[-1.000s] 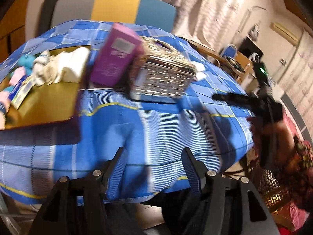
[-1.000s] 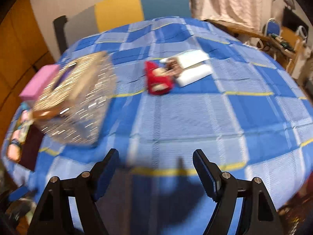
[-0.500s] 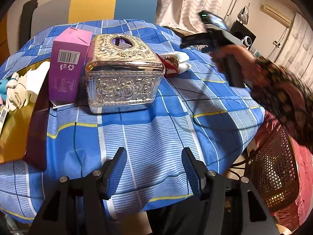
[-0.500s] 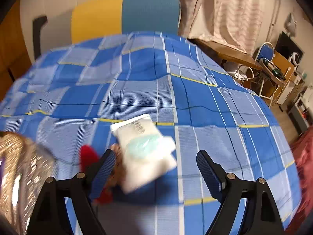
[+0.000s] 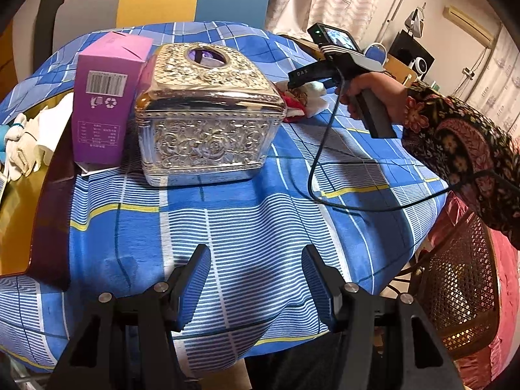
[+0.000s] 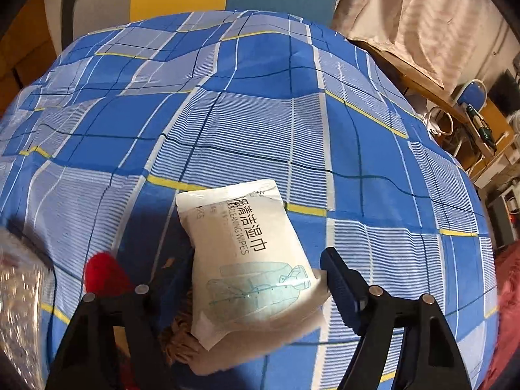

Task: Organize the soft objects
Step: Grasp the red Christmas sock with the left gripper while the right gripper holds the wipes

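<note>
In the right wrist view a white pack of cleaning wipes (image 6: 250, 260) lies on the blue checked tablecloth (image 6: 260, 113), on top of a red and brown soft toy (image 6: 104, 273). My right gripper (image 6: 253, 282) is open, its fingers on either side of the pack's near end. In the left wrist view the right gripper body (image 5: 338, 68) hovers over the toy and pack (image 5: 302, 97) behind a silver tissue box (image 5: 208, 110). My left gripper (image 5: 256, 286) is open and empty above the table's front edge.
A purple carton (image 5: 107, 104) stands left of the silver box. A wooden tray (image 5: 19, 195) at the left holds white cloths (image 5: 29, 133) and other soft items. A cable (image 5: 325, 175) trails across the cloth. A wicker chair (image 5: 461, 289) stands right.
My right gripper has come down and forward over the wipes pack, which now lies between its fingers. The left gripper has moved slightly closer to the table.
</note>
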The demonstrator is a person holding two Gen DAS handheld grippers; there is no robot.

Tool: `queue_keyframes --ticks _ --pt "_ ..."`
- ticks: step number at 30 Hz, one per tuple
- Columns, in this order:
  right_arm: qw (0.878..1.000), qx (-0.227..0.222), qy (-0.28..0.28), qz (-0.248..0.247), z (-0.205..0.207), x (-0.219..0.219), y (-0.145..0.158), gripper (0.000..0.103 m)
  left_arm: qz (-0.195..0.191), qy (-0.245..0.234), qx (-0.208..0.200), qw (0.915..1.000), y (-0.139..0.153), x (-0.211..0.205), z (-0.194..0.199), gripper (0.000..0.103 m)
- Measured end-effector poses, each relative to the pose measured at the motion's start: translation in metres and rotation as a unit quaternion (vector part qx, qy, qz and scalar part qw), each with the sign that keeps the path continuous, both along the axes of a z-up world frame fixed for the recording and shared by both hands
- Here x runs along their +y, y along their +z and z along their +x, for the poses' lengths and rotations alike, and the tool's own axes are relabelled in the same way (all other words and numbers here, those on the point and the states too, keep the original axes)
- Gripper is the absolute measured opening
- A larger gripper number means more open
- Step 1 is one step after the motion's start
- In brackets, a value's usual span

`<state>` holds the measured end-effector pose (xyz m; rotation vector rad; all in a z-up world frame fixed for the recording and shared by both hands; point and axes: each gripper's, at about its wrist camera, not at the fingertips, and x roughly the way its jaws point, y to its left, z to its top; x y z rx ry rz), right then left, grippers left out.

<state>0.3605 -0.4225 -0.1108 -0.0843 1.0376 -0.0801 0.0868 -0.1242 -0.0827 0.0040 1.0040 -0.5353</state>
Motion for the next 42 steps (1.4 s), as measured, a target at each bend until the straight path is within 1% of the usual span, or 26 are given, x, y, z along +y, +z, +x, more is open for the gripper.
queue_keyframes --ticks 2,4,7,10,13,15,17,18,20,23,25,27,29,30,33,35,38,41,42 --pt "1.000 -0.009 -0.004 0.007 -0.013 -0.005 0.004 0.074 -0.003 -0.005 -0.001 1.0000 -0.001 -0.007 0.000 0.059" --pt "0.999 -0.018 -0.020 0.018 -0.025 -0.014 0.006 0.072 -0.002 -0.010 -0.006 0.9999 0.001 -0.012 0.000 0.059" --pt "0.998 -0.031 -0.037 0.032 -0.056 -0.033 0.010 0.070 -0.004 -0.023 -0.012 0.9997 0.004 -0.020 -0.003 0.059" --pt "0.997 -0.029 -0.058 0.050 -0.084 -0.052 0.009 0.069 -0.007 -0.034 -0.013 0.9993 0.006 -0.032 -0.004 0.059" --pt "0.994 -0.015 -0.077 0.075 -0.119 -0.068 0.000 0.069 -0.005 -0.041 -0.019 0.9990 0.011 -0.044 -0.005 0.059" --pt "0.993 -0.006 -0.084 0.082 -0.138 -0.072 -0.007 0.069 -0.005 -0.044 -0.021 0.9988 0.014 -0.054 -0.003 0.059" --pt "0.994 0.000 -0.079 0.082 -0.152 -0.072 -0.014 0.071 -0.008 -0.044 -0.021 0.9988 0.019 -0.063 0.003 0.059" --pt "0.994 0.000 -0.072 0.079 -0.158 -0.070 -0.017 0.075 -0.009 -0.043 -0.019 0.9989 0.020 -0.068 0.007 0.059" --pt "0.995 -0.019 -0.064 0.079 -0.165 -0.068 -0.020 0.076 -0.009 -0.041 -0.018 0.9989 0.024 -0.079 0.016 0.059" --pt "0.996 -0.026 -0.057 0.070 -0.166 -0.066 -0.022 0.076 0.009 -0.032 -0.025 0.9991 0.032 -0.104 0.036 0.059" --pt "0.996 -0.023 -0.054 0.066 -0.164 -0.064 -0.021 0.073 0.015 -0.025 -0.025 0.9993 0.036 -0.118 0.050 0.059" --pt "0.997 -0.022 -0.049 0.060 -0.164 -0.062 -0.020 0.066 0.026 -0.014 -0.021 0.9993 0.037 -0.134 0.065 0.059" --pt "0.996 -0.020 -0.055 0.061 -0.164 -0.061 -0.017 0.064 0.036 -0.006 -0.023 0.9991 0.037 -0.150 0.081 0.059" --pt "0.996 -0.018 -0.059 0.069 -0.165 -0.062 -0.016 0.063 0.046 -0.002 -0.026 0.9986 0.035 -0.159 0.090 0.060" --pt "0.993 -0.014 -0.067 0.099 -0.167 -0.068 -0.013 0.062 0.081 0.009 -0.027 0.9963 0.025 -0.183 0.120 0.061" --pt "0.991 -0.010 -0.072 0.110 -0.168 -0.072 -0.013 0.062 0.115 0.022 -0.030 0.9927 0.016 -0.194 0.138 0.061" --pt "0.988 -0.006 -0.078 0.135 -0.168 -0.076 -0.013 0.062 0.149 0.036 -0.019 0.9880 -0.001 -0.203 0.162 0.061" --pt "0.987 -0.001 -0.076 0.145 -0.167 -0.076 -0.014 0.062 0.171 0.043 -0.011 0.9843 -0.017 -0.207 0.183 0.061" --pt "0.986 0.001 -0.073 0.148 -0.167 -0.075 -0.014 0.063 0.172 0.046 -0.010 0.9840 -0.022 -0.207 0.187 0.063"
